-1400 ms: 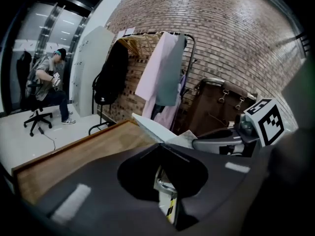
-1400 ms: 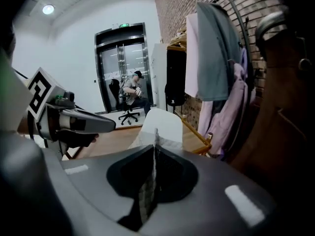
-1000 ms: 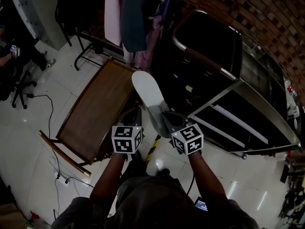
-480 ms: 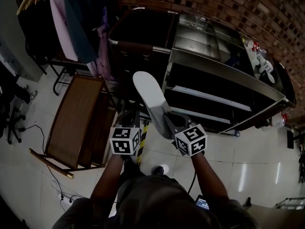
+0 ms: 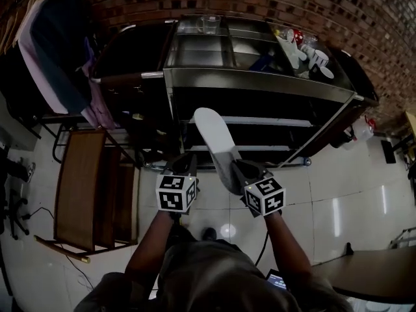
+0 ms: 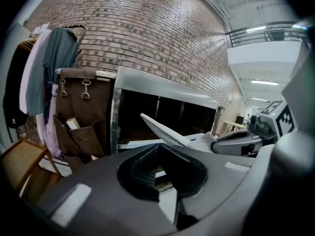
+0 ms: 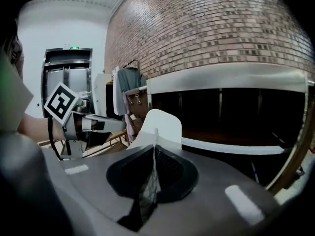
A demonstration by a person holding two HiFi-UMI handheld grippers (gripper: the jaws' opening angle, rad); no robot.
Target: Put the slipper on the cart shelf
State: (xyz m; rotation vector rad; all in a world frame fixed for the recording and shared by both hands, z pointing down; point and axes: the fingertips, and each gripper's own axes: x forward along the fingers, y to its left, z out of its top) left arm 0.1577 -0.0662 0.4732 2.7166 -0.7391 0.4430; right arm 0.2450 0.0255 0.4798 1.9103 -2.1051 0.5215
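Note:
A white-soled slipper (image 5: 213, 140) with a grey upper sticks out forward and up, and my right gripper (image 5: 235, 169) is shut on its heel end. In the right gripper view the slipper (image 7: 158, 126) rises just past the shut jaws (image 7: 155, 147). My left gripper (image 5: 188, 164) hovers beside it on the left, shut with nothing in it (image 6: 158, 145). In the left gripper view the slipper (image 6: 161, 130) shows edge-on. The metal cart (image 5: 260, 77) stands straight ahead, and the slipper's tip overlaps its dark lower shelves (image 5: 273, 121).
The cart's top tray holds cups and bottles (image 5: 300, 46). A brown bag with pockets (image 6: 81, 109) hangs on the cart's left end. Clothes on a rack (image 5: 55, 51) and a wooden folding chair (image 5: 84, 187) stand at the left. A brick wall is behind; the floor is pale tile.
The view has swung right, so the cart now faces me and the chair has slid to the left. The right gripper still holds the slipper, closer to the shelves.

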